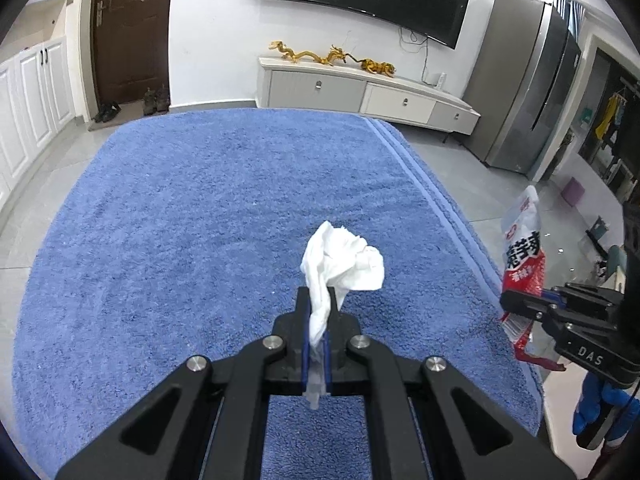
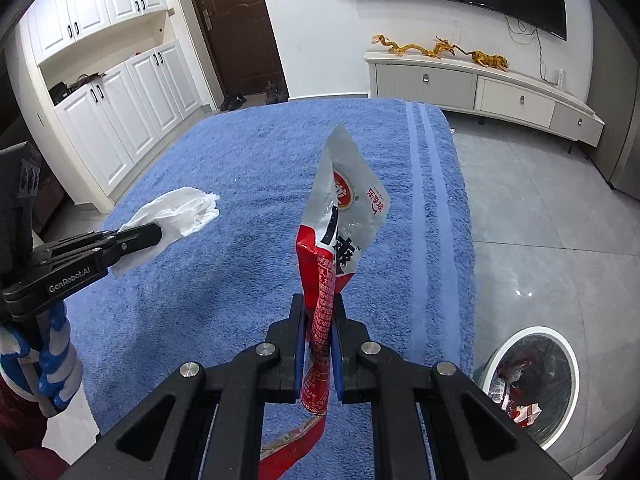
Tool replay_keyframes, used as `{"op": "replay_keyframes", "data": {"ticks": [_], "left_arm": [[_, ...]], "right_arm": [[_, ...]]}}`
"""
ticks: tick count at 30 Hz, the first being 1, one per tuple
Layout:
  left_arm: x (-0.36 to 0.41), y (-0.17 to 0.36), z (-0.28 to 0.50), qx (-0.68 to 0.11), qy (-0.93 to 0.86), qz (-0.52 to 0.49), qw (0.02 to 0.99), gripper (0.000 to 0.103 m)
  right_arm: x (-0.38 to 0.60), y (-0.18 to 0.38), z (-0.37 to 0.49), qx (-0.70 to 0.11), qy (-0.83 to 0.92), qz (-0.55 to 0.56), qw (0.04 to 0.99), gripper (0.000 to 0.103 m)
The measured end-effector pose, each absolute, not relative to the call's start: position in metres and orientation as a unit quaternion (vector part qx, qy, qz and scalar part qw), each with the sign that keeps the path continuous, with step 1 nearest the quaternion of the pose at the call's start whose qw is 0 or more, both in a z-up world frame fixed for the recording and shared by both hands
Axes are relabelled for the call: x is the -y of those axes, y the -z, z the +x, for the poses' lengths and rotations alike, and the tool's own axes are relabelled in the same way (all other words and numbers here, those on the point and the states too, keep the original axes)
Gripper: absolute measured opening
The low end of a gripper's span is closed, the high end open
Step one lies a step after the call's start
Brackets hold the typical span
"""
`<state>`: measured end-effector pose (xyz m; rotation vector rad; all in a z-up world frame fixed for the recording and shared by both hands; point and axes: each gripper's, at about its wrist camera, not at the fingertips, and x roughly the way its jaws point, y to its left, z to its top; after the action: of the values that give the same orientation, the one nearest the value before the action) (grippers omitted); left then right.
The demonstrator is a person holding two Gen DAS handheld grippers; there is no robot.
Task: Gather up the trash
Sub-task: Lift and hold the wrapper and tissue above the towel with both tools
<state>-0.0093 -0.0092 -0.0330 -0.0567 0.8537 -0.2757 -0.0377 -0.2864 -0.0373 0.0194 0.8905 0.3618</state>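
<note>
Gripping a crumpled white tissue [image 1: 340, 264], the left tongs [image 1: 318, 312] hang above the blue-towelled counter [image 1: 200, 220], the right tongs [image 2: 320, 320] pinching a red-and-white snack wrapper [image 2: 344, 216] near its edge, beside a white-rimmed trash bin [image 2: 532, 384] on the floor.

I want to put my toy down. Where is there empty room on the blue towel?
Nearly all of the blue towel is bare, from the edge near the door back to the grippers. Only the near side is busy: the left gripper holds a white tissue above it and the right gripper holds a snack wrapper. The bin sits on the floor beside.
</note>
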Motion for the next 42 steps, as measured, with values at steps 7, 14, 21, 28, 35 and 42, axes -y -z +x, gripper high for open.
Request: {"op": "replay_keyframes", "data": {"ticks": [7, 14, 21, 28, 35, 42], "left_arm": [[0.026, 0.032, -0.014, -0.405, 0.112, 0.003, 0.907, 0.004], [0.034, 0.04, -0.016, -0.404, 0.105, 0.025, 0.908, 0.004], [0.034, 0.044, -0.017, -0.393, 0.094, 0.042, 0.914, 0.005], [0.032, 0.049, -0.014, -0.393, 0.09, 0.045, 0.914, 0.005], [0.031, 0.05, -0.012, -0.393, 0.085, 0.047, 0.914, 0.005], [0.037, 0.046, -0.015, -0.389, 0.079, 0.058, 0.916, 0.005]], "right_arm": [[0.293, 0.041, -0.04, -0.423, -0.171, -0.002, 0.89, 0.011], [0.298, 0.05, -0.035, -0.434, -0.161, 0.001, 0.886, 0.011], [0.295, 0.051, -0.026, -0.438, -0.166, 0.005, 0.884, 0.011], [0.286, 0.057, -0.02, -0.445, -0.176, 0.004, 0.878, 0.011], [0.281, 0.057, -0.02, -0.444, -0.186, 0.0, 0.876, 0.011], [0.287, 0.055, -0.023, -0.437, -0.189, 0.008, 0.879, 0.011]]}}
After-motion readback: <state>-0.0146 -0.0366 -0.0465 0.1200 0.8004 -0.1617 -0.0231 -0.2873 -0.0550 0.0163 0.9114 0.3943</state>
